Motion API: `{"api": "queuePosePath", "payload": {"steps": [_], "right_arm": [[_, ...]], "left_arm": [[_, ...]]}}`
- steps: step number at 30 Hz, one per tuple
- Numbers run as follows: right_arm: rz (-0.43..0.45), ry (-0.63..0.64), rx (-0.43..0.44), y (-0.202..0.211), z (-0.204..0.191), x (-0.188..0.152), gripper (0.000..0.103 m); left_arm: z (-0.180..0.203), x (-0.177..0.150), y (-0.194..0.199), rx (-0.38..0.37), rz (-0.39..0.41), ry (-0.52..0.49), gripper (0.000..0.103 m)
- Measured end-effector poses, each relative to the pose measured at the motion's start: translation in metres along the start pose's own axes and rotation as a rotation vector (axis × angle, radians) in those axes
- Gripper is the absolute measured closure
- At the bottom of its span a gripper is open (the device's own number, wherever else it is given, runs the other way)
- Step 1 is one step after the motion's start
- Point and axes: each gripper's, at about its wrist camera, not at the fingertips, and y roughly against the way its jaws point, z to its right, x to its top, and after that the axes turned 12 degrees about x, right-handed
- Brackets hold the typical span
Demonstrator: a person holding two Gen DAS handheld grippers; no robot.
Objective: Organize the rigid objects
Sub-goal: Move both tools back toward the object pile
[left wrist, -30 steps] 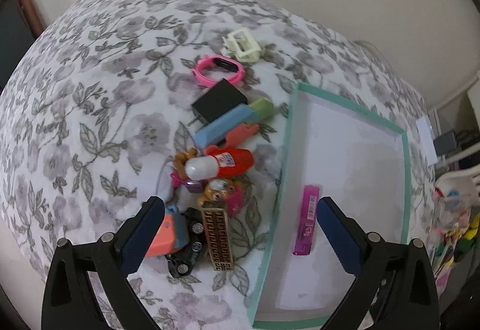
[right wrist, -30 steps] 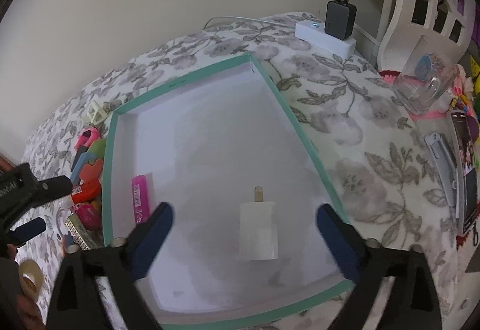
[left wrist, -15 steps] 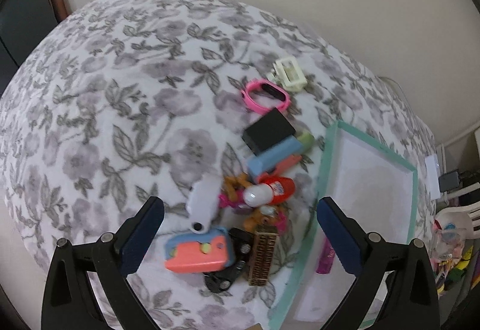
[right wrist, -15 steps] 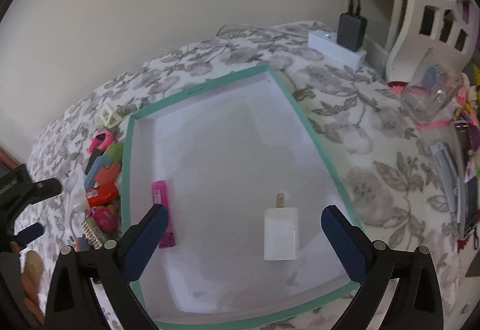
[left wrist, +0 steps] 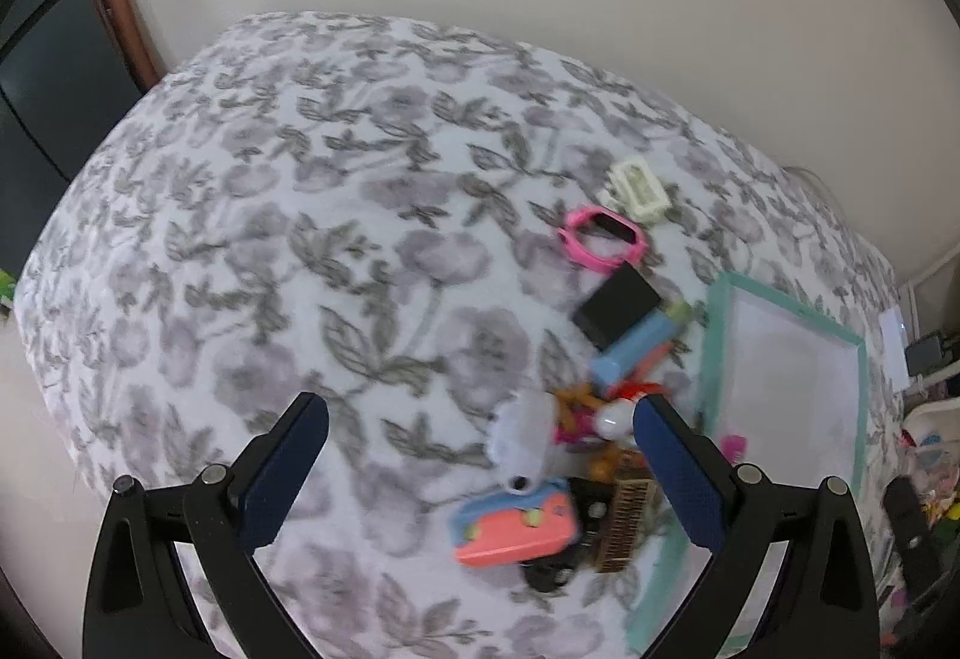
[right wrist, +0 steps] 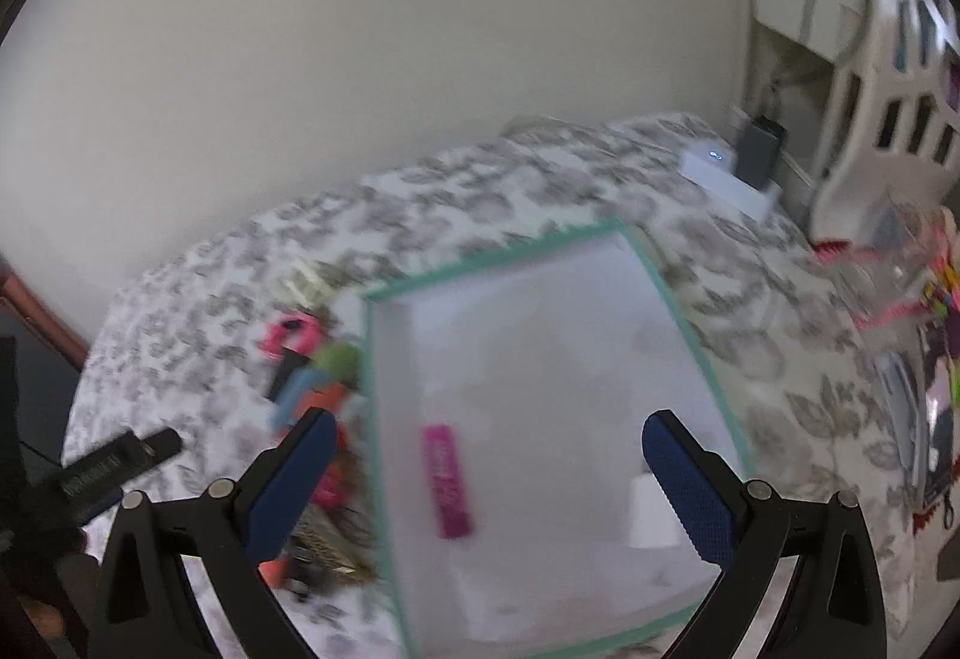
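The pile of small rigid objects (left wrist: 576, 437) lies on the flowered bedspread (left wrist: 288, 251) just left of the teal-rimmed tray (left wrist: 717, 335), some pieces touching its wall. Nearest the tray sit a brown ridged comb-like piece (left wrist: 627, 524) and a blue bar (left wrist: 633, 350); further out from the tray are a coral-and-blue toy (left wrist: 516, 530), a black block (left wrist: 621, 305), a pink ring (left wrist: 603, 239) and a cream clip (left wrist: 639, 191).

Inside the tray rest a magenta tube (right wrist: 447, 482) and what looks like a white plug (right wrist: 651, 509), though blur makes that uncertain.

These look light, stiff plastic and likely slick; the coral toy is probably best pinched across its flat long sides.

The left gripper (left wrist: 480, 470) hangs over the pile with jaws wide apart and empty. The right gripper (right wrist: 489, 470), above the tray, is likewise spread and holds nothing.
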Motion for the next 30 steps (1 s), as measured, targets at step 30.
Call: {"api": "queuePosePath", "payload": {"steps": [30], "right_arm": [[-0.309, 0.175, 0.116, -0.086, -0.06, -0.069, 0.026]], "left_arm": [[-0.024, -0.032, -0.06, 0.051, -0.271, 0.108, 0.002]]}}
